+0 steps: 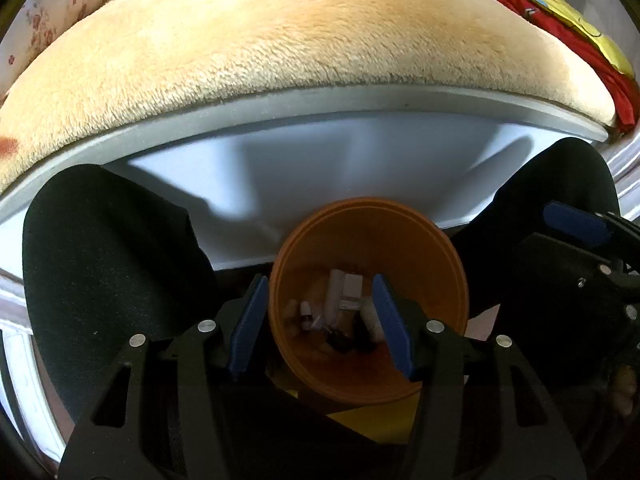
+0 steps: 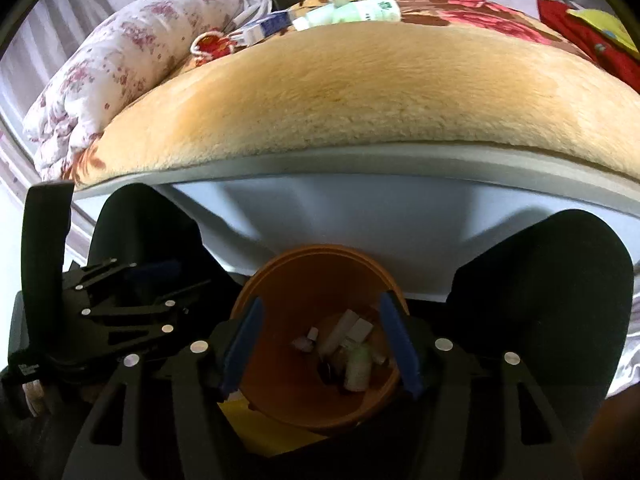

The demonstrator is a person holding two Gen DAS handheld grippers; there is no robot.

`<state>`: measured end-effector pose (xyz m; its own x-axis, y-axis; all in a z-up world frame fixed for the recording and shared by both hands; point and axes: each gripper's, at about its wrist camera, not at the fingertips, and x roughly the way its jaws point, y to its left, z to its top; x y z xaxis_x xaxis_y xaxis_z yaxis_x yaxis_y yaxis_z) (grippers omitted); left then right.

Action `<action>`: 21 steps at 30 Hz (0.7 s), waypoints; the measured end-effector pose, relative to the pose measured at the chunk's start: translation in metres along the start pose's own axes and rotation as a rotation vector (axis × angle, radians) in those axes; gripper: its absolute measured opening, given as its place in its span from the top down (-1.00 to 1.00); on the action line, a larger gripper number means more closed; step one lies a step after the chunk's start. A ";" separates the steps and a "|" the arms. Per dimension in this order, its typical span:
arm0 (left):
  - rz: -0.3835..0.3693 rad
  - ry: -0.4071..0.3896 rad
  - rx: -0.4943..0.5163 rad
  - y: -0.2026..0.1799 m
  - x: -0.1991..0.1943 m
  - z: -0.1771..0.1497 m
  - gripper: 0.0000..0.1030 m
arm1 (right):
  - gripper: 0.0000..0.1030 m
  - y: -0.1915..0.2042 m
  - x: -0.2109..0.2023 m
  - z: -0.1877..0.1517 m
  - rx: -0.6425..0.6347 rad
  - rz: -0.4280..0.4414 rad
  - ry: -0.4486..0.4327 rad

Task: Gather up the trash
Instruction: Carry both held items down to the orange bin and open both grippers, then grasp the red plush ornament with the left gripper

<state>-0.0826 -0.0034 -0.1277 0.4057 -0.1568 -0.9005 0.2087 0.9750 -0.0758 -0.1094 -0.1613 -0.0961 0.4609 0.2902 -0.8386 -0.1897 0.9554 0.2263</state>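
Both hand-held grippers, left [image 1: 320, 324] and right [image 2: 320, 340], hang wide apart and empty over the orange bin [image 1: 452, 276], placed between the knees to catch trash [image 2: 356, 360].

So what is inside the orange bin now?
The orange bin holds small pale scraps, a whitish bottle and something dark. Its bottom beneath them is covered.

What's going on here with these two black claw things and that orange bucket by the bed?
A person holds a gripper in each hand while tidying up trash. Both the left gripper and the right gripper hang open and empty above an orange bin on the floor beside the bed. Small bits of trash already lie in the bin. A few bottles lie at the bed's far side.
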 end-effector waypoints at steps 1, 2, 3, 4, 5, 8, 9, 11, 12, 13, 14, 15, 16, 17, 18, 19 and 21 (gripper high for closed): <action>0.002 -0.001 0.001 0.000 -0.001 0.000 -0.04 | -0.19 -0.002 -0.001 -0.001 0.009 0.001 -0.003; 0.004 -0.002 0.001 0.000 -0.001 -0.001 -0.04 | -0.22 -0.004 -0.002 -0.001 0.017 0.001 -0.006; 0.004 -0.004 0.000 0.000 -0.001 -0.001 -0.04 | -0.25 -0.005 -0.004 -0.002 0.025 -0.002 -0.012; 0.004 -0.005 -0.001 0.002 0.000 0.002 -0.04 | -0.29 -0.005 -0.005 -0.002 0.029 -0.005 -0.016; 0.004 -0.007 -0.001 0.002 -0.001 0.002 -0.05 | -0.30 -0.006 -0.007 -0.003 0.032 -0.007 -0.023; 0.005 -0.022 0.002 0.002 -0.007 0.003 -0.12 | -0.30 -0.007 -0.017 -0.002 0.023 -0.013 -0.049; 0.005 -0.031 0.004 0.002 -0.011 0.004 -0.12 | -0.31 -0.006 -0.019 -0.001 0.016 -0.015 -0.056; 0.005 -0.076 0.009 0.006 -0.028 0.009 -0.14 | -0.37 -0.004 -0.027 0.003 -0.006 -0.017 -0.072; 0.005 -0.098 0.011 0.007 -0.035 0.011 -0.24 | -0.37 -0.002 -0.032 0.006 -0.016 -0.013 -0.081; 0.012 -0.128 0.015 0.011 -0.045 0.016 -0.31 | -0.41 -0.001 -0.035 0.008 -0.021 -0.008 -0.091; 0.024 -0.163 0.012 0.016 -0.056 0.023 -0.38 | -0.46 -0.001 -0.038 0.011 -0.023 -0.005 -0.101; 0.025 -0.187 0.007 0.023 -0.062 0.030 -0.39 | -0.47 -0.002 -0.042 0.014 -0.023 -0.003 -0.114; 0.019 -0.212 -0.004 0.031 -0.071 0.039 -0.39 | -0.48 -0.002 -0.045 0.018 -0.020 0.000 -0.126; 0.018 -0.236 -0.019 0.041 -0.079 0.050 -0.40 | -0.48 -0.003 -0.047 0.021 -0.017 0.003 -0.136; 0.021 -0.249 -0.029 0.048 -0.082 0.059 -0.41 | -0.48 -0.004 -0.049 0.026 -0.011 0.010 -0.146; 0.029 -0.266 -0.035 0.057 -0.086 0.074 -0.42 | -0.48 -0.005 -0.051 0.029 -0.004 0.016 -0.156; 0.058 -0.300 -0.036 0.070 -0.090 0.100 -0.45 | -0.51 -0.006 -0.052 0.035 0.004 0.027 -0.171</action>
<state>-0.0157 0.0628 -0.0096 0.6618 -0.1349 -0.7374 0.1481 0.9878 -0.0477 -0.1020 -0.1799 -0.0360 0.5965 0.3203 -0.7360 -0.2004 0.9473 0.2499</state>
